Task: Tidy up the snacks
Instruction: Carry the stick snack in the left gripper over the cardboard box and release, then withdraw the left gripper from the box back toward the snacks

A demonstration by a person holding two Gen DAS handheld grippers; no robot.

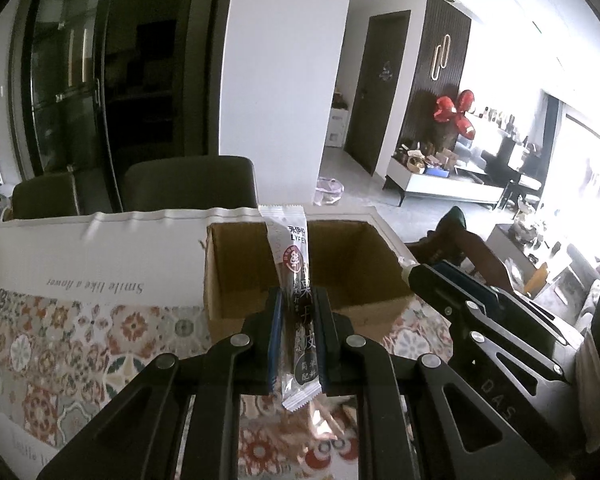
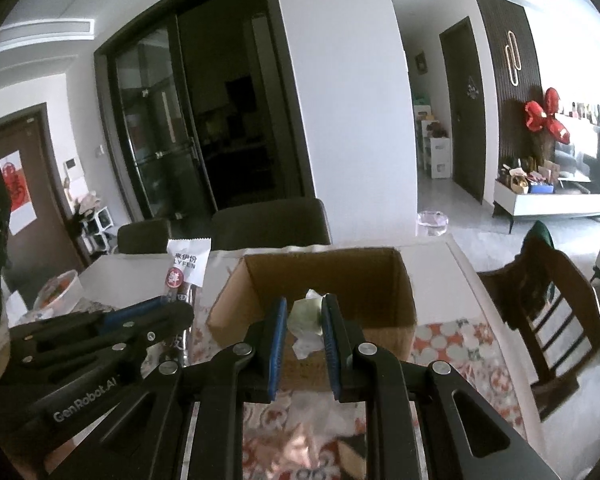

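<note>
An open cardboard box (image 1: 228, 280) stands on the patterned tablecloth; it also shows in the right wrist view (image 2: 400, 280). My left gripper (image 1: 298, 300) is shut on a long white snack stick packet (image 1: 294, 264), held upright in front of the box. It also shows in the right wrist view (image 2: 186, 270) at the left. My right gripper (image 2: 305, 312) is shut on a small pale green and white wrapped snack (image 2: 306, 316), just before the box's near wall. The right gripper also shows in the left wrist view (image 1: 432, 276), right of the box.
Loose snack wrappers (image 1: 320, 420) lie on the tablecloth (image 1: 80, 340) under the grippers. Dark chair backs (image 1: 188, 184) stand behind the table. A wooden chair (image 2: 548, 304) is at the right. A round bowl (image 2: 58, 288) sits at the table's far left.
</note>
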